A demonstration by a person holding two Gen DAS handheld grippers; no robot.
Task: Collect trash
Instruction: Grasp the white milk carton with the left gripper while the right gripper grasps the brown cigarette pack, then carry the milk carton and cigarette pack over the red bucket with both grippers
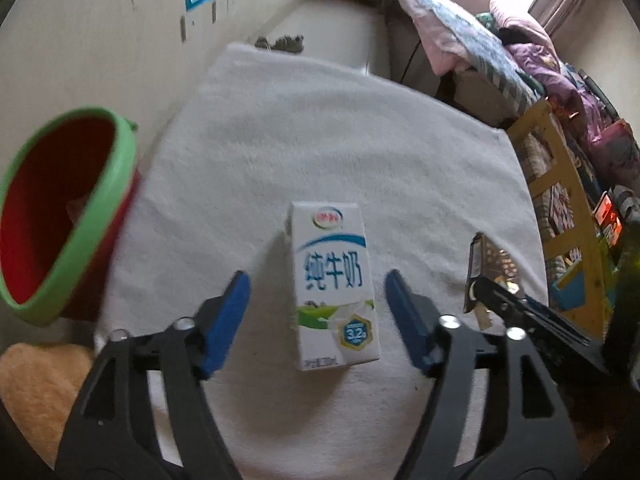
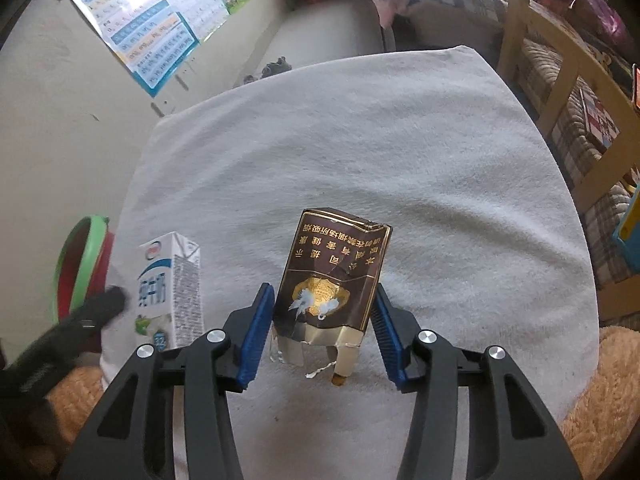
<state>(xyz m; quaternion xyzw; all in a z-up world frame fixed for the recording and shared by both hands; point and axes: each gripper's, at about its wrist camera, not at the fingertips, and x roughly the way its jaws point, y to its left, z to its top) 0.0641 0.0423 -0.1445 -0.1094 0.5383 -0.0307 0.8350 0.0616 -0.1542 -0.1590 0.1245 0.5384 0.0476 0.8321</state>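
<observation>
A milk carton [image 1: 334, 284] is straddled, untouched, by the wide left gripper [image 1: 318, 292] on the towel-covered tabletop [image 1: 320, 140]. A torn cigarette pack [image 2: 334, 280] is clamped in the right gripper [image 2: 324, 312]. Next, the carton probably needs gripping, then carrying to the red bin [image 1: 60, 216].

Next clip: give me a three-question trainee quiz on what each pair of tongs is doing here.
1. True or false: the left tongs grip the white milk carton.
2. What do the right tongs clamp? A) milk carton B) crumpled brown cigarette pack C) bin
3. Fill in: the red bin with a green rim stands ___ of the carton, seen from the left wrist.

Key: 1 false, pads clear; 2 B; 3 left.
</observation>
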